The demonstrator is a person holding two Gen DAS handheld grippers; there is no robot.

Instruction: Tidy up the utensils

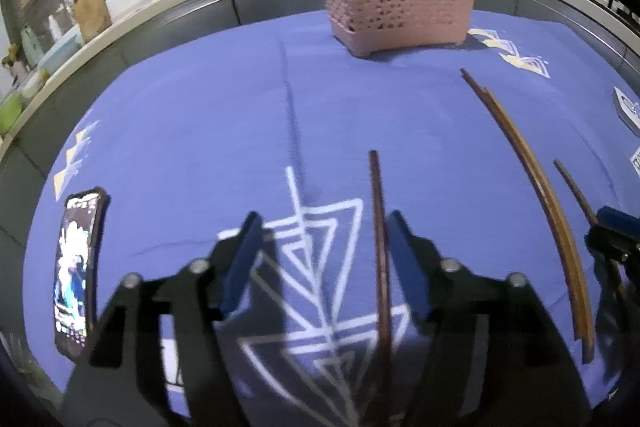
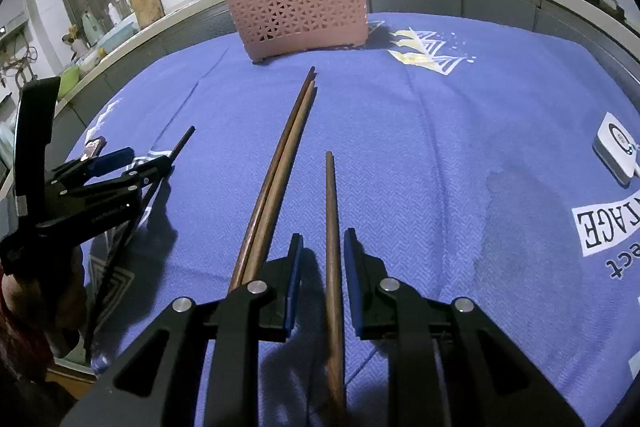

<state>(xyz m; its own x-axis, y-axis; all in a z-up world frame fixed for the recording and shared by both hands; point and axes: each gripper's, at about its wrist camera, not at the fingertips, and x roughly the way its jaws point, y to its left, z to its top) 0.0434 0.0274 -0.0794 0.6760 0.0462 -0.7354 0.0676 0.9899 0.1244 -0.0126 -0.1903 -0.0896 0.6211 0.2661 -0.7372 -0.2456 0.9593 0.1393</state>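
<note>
Both grippers open: left gripper (image 1: 320,251), right gripper (image 2: 322,267) each straddle a chopstick (image 2: 334,267); light, stiff, slick wood, so pinch mid-shaft, squarely

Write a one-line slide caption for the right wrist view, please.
Right gripper open around one chopstick on the blue cloth, pink basket beyond.

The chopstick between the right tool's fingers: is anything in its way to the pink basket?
Nothing visible blocks it. Between the chopstick in the open right tool and the basket lies only bare cloth. The chopstick pair lies to its left, beside the path.
</note>
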